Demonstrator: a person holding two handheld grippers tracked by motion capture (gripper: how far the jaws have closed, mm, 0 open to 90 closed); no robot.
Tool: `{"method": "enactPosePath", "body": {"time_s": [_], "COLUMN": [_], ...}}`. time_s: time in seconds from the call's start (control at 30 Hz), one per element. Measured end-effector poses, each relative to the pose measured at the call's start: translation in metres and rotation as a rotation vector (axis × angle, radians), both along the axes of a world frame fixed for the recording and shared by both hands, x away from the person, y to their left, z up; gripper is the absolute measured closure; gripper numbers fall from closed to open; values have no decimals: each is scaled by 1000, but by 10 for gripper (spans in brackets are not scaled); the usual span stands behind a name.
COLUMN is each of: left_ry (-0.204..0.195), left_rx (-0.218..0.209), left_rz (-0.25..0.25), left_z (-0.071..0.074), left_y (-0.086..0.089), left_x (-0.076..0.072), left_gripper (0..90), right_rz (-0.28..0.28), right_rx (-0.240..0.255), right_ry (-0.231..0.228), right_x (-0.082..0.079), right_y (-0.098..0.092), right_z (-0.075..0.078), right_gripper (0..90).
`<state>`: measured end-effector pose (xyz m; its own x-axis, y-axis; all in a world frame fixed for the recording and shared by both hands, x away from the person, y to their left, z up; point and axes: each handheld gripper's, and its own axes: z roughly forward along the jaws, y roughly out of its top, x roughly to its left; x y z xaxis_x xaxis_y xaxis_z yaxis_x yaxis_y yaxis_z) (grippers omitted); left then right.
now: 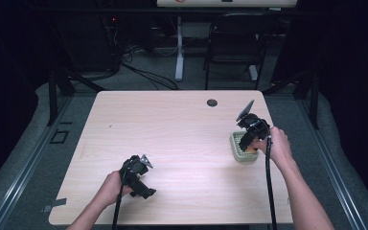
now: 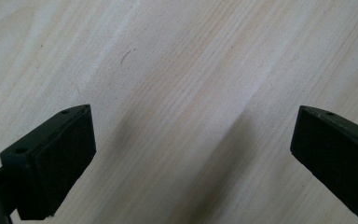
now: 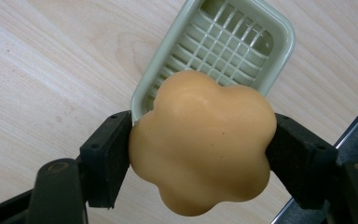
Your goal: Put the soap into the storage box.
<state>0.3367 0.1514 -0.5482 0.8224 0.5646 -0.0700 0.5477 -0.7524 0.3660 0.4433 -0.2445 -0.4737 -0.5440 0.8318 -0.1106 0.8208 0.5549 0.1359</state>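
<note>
Soap (image 3: 201,142), a peach-coloured flower-shaped bar, is sitting clamped between the fingers (image 3: 106,158) of the right gripper (image 1: 250,139), which are pressing on its two opposite sides. In the right gripper view it is hanging just above the near end of the pale green soap dish (image 3: 279,35), overlapping that end's rim, while the slatted floor of the dish is lying open beyond it. The relation that matters is this one: the dish is stretching away from the fingers, its long axis running roughly along the line the gripper is pointing, so the bar probably needs to travel a little farther along that axis, then down, to settle inside the rim. The bar itself is nearly round, with no clear long axis; its broad lobed face is turned toward the camera.

From the high view, the dish (image 1: 233,142) is resting near the right edge of the bench (image 1: 172,124), directly under the right hand (image 1: 277,145), which is reaching over it from the near right. The left gripper (image 1: 146,184) is waiting well apart, near the left front of the bench, its fingers (image 2: 67,158) standing wide apart over bare wood with nothing between them. The right hand is by far the nearer one to the dish.
</note>
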Motion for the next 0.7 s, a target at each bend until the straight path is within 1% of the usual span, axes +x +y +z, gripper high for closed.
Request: {"method": "enactPosePath", "body": {"time_s": [0.03, 0.1, 0.17, 0.27, 0.3, 0.33, 0.4, 0.43, 0.47, 0.53, 0.67, 0.7], "left_ry": [-1, 2, 1, 3, 4, 2, 2, 4, 3, 3, 3, 3], "left_rx": [1, -1, 0, -1, 1, 1, 1, 2, 2, 1, 1, 1], "left_rz": [-2, 0, -2, -2, -1, -1, -1, -1, -2, -4, -3, -3], "left_z": [0, 0, 0, 0, 0, 0, 0, 0, 0, 0, 0, 0], "left_y": [0, 0, 0, 0, 0, 0, 0, 0, 0, 0, 0, 0], "left_x": [0, 0, 0, 0, 0, 0, 0, 0, 0, 0, 0, 0], "left_gripper": [0, 0, 0, 0, 0, 0, 0, 0, 0, 0, 0, 0], "right_rz": [-11, -10, -14, -15, -6, -18, -18, -10, -21, -20, -26, -26], "right_rx": [6, 9, 11, 6, -7, 3, -7, -16, 0, -2, -15, -15], "right_ry": [-8, -10, -2, -1, 6, 3, 2, 15, -3, -1, -2, -2], "right_x": [0, 2, 3, 5, 7, 7, 9, 10, 11, 12, 17, 17], "right_y": [0, 0, 0, 0, 0, 1, 1, 2, 3, 3, 6, 6], "right_z": [-1, -3, -4, -7, -7, -9, -10, -10, -14, -15, -24, -24], "right_gripper": [269, 269, 269, 269, 269, 269, 269, 269, 269, 269, 269, 269]}}
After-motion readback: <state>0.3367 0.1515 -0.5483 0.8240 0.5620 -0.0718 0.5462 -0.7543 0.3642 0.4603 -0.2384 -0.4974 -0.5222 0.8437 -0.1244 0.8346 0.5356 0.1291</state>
